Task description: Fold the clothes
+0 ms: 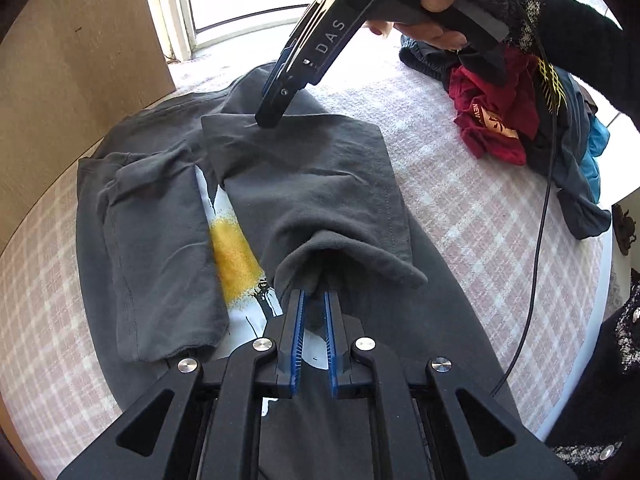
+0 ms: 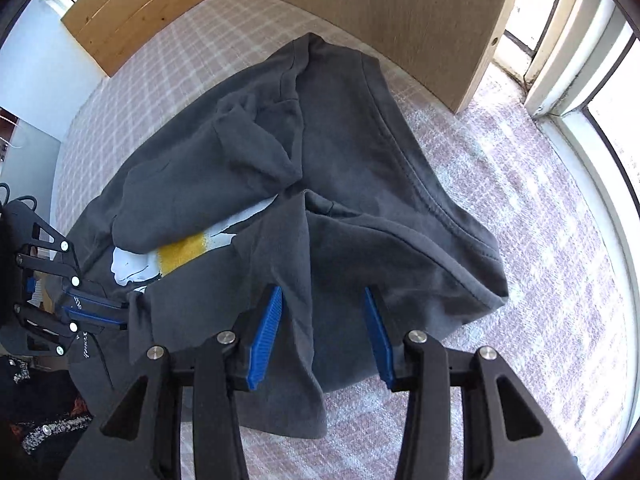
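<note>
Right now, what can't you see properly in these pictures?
- Printed design on the grey T-shirt: both views, folded sleeves cover most of it.
- Left hand-held gripper fingertips: left wrist view, tucked under cloth.
- Clothes pile: left wrist view, hand overlaps it.

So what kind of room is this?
Probably a bedroom at home: a bed with a checked cover, a window beside it, and a laundry pile waiting near the grey T-shirt.
</note>
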A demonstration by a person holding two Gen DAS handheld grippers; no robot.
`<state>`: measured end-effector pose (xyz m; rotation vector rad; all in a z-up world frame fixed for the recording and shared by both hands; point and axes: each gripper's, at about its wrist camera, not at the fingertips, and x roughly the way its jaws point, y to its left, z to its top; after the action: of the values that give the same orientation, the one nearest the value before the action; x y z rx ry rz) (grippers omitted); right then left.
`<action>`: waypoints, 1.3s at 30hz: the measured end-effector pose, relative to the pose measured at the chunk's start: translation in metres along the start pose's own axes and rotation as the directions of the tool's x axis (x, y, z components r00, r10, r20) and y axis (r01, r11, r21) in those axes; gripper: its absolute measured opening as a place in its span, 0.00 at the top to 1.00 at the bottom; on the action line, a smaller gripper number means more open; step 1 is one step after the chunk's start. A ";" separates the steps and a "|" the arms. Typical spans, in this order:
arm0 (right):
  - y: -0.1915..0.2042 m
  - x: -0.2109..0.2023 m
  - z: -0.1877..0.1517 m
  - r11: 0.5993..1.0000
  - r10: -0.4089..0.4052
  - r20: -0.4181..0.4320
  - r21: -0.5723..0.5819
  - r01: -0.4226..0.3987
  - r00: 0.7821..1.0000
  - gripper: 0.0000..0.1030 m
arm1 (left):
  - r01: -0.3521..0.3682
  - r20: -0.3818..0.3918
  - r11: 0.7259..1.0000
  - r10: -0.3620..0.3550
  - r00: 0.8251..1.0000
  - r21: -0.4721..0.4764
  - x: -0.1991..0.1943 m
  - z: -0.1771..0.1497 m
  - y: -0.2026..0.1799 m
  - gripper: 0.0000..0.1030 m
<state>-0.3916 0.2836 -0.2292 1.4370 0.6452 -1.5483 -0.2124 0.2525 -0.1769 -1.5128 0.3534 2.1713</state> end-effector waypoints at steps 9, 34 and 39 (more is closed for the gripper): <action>-0.001 0.011 0.007 0.999 0.039 -0.039 0.017 -0.039 0.998 0.60 | -0.001 0.009 0.989 -0.001 1.000 0.147 -0.009 0.014 0.008 0.75; -0.009 0.024 0.043 0.996 -0.089 -0.025 0.022 0.089 0.996 0.96 | -0.006 0.010 0.997 0.006 1.000 0.083 0.004 -0.028 0.009 0.95; -0.021 -0.015 0.033 0.991 -0.108 0.074 0.083 0.102 0.991 0.95 | -0.029 0.000 0.998 0.029 1.000 0.058 -0.005 -0.040 0.013 0.94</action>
<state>-0.4276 0.2687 -0.2125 1.4115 0.6278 -1.7208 -0.1852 0.2218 -0.1876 -1.4852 0.4376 2.1639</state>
